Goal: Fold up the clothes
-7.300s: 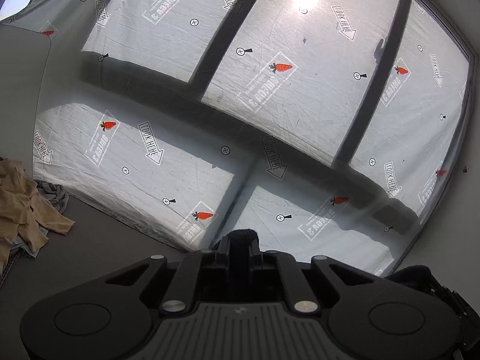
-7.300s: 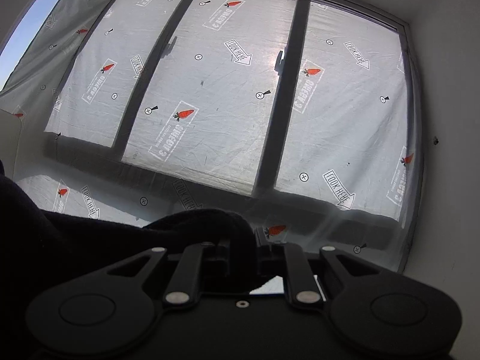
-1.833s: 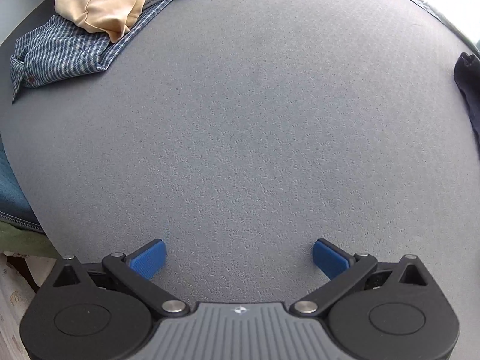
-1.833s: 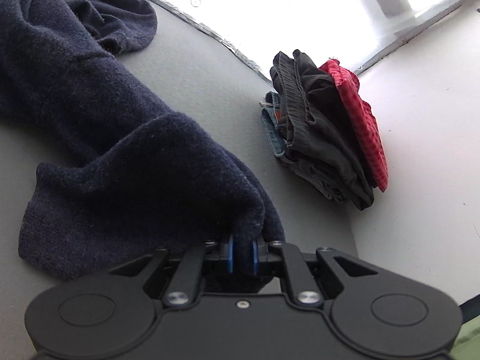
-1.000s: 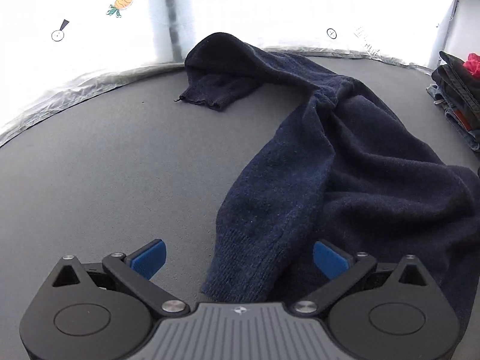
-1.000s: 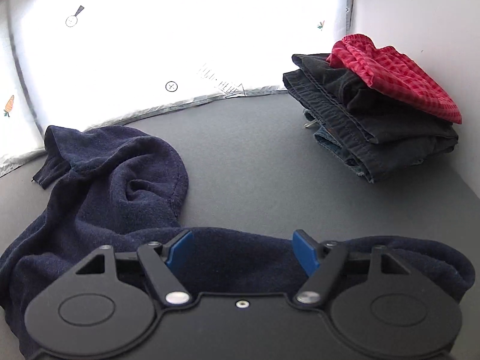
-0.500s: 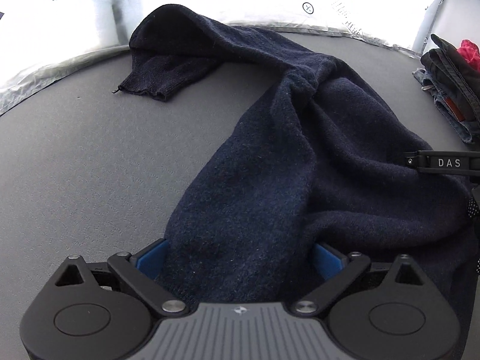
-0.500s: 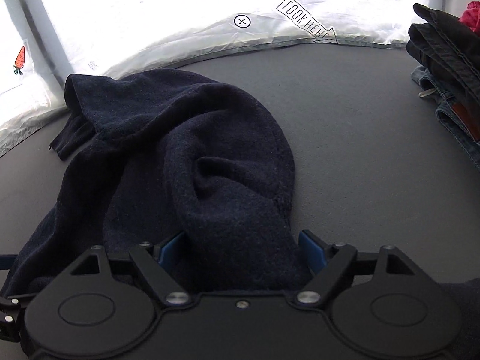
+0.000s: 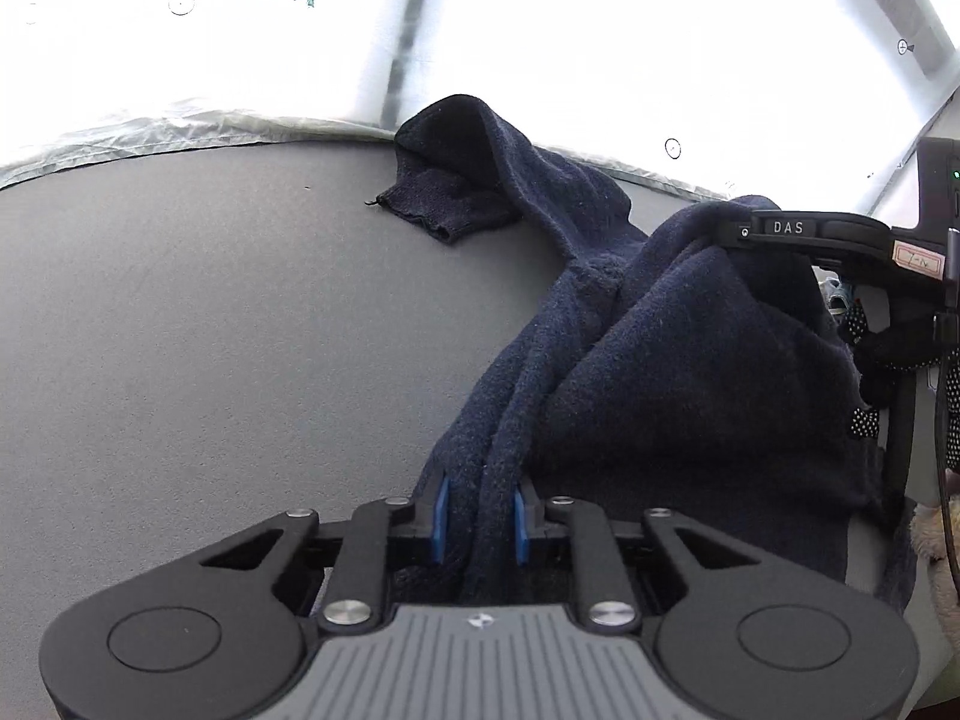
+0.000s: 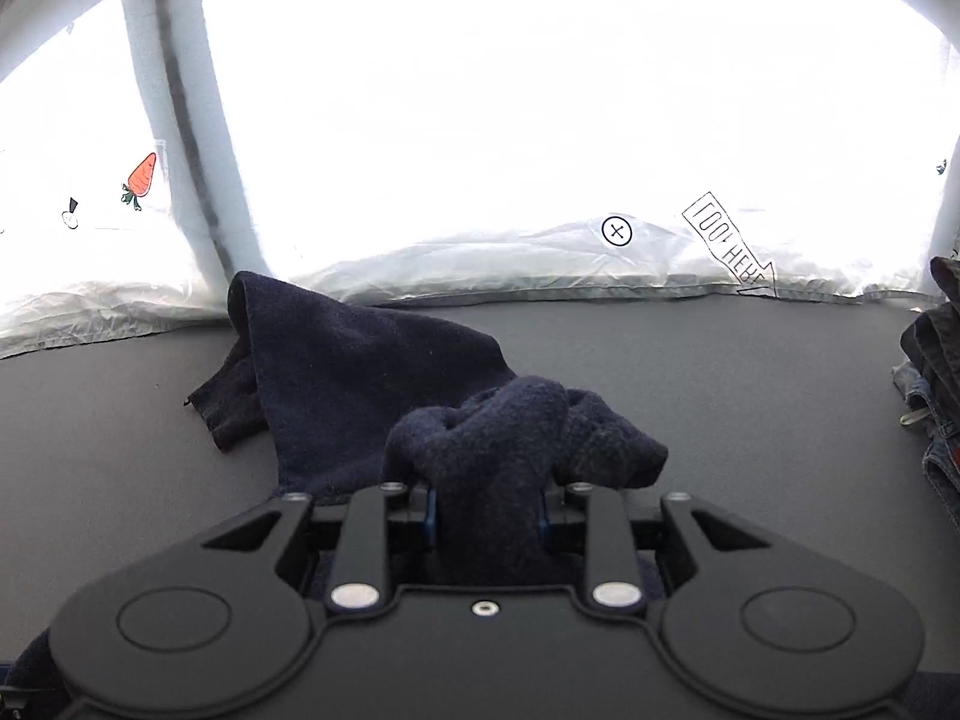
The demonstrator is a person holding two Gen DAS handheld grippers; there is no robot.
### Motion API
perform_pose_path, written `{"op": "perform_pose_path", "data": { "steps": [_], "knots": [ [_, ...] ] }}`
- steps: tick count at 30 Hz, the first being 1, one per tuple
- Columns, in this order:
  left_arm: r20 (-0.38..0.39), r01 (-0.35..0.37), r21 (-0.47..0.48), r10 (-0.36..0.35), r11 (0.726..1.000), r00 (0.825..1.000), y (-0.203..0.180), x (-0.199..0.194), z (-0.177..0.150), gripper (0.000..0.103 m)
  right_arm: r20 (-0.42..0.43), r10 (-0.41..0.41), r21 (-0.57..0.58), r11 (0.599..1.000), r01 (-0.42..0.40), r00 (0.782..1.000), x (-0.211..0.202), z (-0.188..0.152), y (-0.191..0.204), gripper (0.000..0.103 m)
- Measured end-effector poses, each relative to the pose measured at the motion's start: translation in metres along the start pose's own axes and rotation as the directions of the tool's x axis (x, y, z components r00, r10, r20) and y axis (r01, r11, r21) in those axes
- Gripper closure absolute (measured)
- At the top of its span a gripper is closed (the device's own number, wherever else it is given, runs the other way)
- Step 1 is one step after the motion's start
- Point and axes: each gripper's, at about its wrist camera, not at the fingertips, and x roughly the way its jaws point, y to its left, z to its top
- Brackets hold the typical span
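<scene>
A dark navy knit sweater (image 9: 672, 360) lies bunched on the grey table (image 9: 210, 330). My left gripper (image 9: 479, 519) is shut on a gathered edge of it, blue pads pinching the cloth. In the right wrist view my right gripper (image 10: 486, 510) is shut on another bunch of the sweater (image 10: 510, 438) and holds it lifted off the table. The right gripper (image 9: 738, 229) also shows at the right of the left wrist view, above the cloth. One sleeve (image 9: 456, 198) trails toward the window, its cuff flat on the table.
A stack of folded clothes (image 10: 936, 372) with dark trousers and jeans sits at the table's right edge. A plastic-covered window (image 10: 540, 120) runs along the table's far edge. Bare grey table surface (image 10: 750, 372) lies to the left and right of the sweater.
Both grippers were open over the sweater half a second ago; both have now closed on folds of it and lifted the cloth off the table.
</scene>
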Motion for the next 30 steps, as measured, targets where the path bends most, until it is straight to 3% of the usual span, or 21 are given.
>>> {"op": "perform_pose_path", "data": {
  "steps": [4, 8, 11, 12, 13, 15, 16, 17, 21, 24, 26, 30],
  "knots": [
    [0.032, -0.13, -0.097, 0.134, 0.987, 0.991, 0.041, -0.054, -0.034, 0.081, 0.056, 0.169, -0.106, 0.981, -0.162, 0.984, 0.002, 0.024, 0.074, 0.075],
    [-0.036, -0.247, -0.233, 0.246, 0.94, 0.969, 0.085, -0.073, -0.077, 0.078, 0.015, 0.326, -0.21, 0.925, -0.316, 0.945, -0.003, 0.019, 0.161, 0.068],
    [-0.078, -0.308, -0.311, 0.299, 0.899, 0.951, 0.11, -0.079, -0.111, 0.076, -0.046, 0.371, -0.218, 0.902, -0.372, 0.927, -0.011, -0.004, 0.198, 0.061],
    [-0.07, -0.307, -0.32, 0.301, 0.896, 0.951, 0.114, -0.084, -0.117, 0.072, -0.057, 0.366, -0.21, 0.905, -0.369, 0.929, -0.016, -0.014, 0.202, 0.06],
    [-0.059, -0.303, -0.327, 0.301, 0.895, 0.952, 0.117, -0.089, -0.123, 0.068, -0.059, 0.349, -0.206, 0.912, -0.354, 0.935, -0.027, -0.028, 0.204, 0.057],
    [-0.032, -0.288, -0.347, 0.296, 0.893, 0.955, 0.125, -0.101, -0.135, 0.048, -0.04, 0.329, -0.196, 0.923, -0.33, 0.944, -0.05, -0.052, 0.195, 0.043],
    [-0.023, -0.28, -0.358, 0.291, 0.891, 0.956, 0.127, -0.103, -0.139, 0.046, -0.04, 0.306, -0.184, 0.933, -0.308, 0.951, -0.061, -0.063, 0.185, 0.031],
    [-0.026, -0.263, -0.364, 0.273, 0.893, 0.962, 0.131, -0.101, -0.141, 0.045, -0.041, 0.281, -0.17, 0.944, -0.284, 0.959, -0.072, -0.074, 0.175, 0.026],
    [-0.057, -0.219, -0.344, 0.212, 0.913, 0.976, 0.136, -0.086, -0.151, 0.044, -0.101, 0.149, -0.058, 0.986, -0.155, 0.984, -0.104, -0.123, 0.132, 0.02],
    [-0.078, -0.22, -0.298, 0.206, 0.929, 0.975, 0.134, -0.075, -0.159, 0.043, -0.181, 0.072, 0.047, 0.997, -0.065, 0.981, -0.122, -0.163, 0.101, 0.02],
    [-0.077, -0.209, -0.3, 0.195, 0.931, 0.978, 0.137, -0.073, -0.164, 0.043, -0.238, 0.087, 0.13, 0.99, -0.057, 0.967, -0.128, -0.184, 0.091, 0.023],
    [-0.064, -0.166, -0.339, 0.153, 0.926, 0.986, 0.147, -0.07, -0.167, 0.047, -0.312, 0.166, 0.221, 0.97, -0.099, 0.935, -0.13, -0.209, 0.095, 0.045]
  ]
}}
